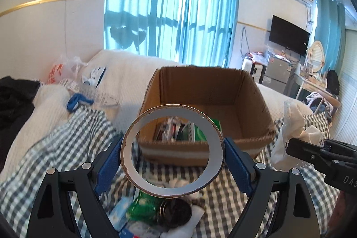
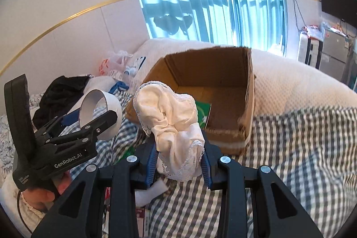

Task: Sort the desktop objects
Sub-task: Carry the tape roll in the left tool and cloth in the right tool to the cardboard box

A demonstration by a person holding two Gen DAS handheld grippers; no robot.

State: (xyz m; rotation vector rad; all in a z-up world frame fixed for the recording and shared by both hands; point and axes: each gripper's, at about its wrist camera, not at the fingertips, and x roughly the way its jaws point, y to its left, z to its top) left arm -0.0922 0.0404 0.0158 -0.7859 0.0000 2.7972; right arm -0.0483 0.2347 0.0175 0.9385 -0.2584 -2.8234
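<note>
My left gripper is shut on a wide tape roll with a white inner face, its blue pads pressing both sides, held up in front of the cardboard box. In the right wrist view the same tape roll and left gripper show at the left. My right gripper is shut on a crumpled white lace cloth, lifted before the cardboard box. That cloth also shows at the right of the left wrist view. A green packet lies inside the box.
Everything sits on a bed with a checked blanket and a white cover. Small items, a green wrapper among them, lie below the tape. Black clothing and a plastic bag lie at the left. A hand holds the left gripper.
</note>
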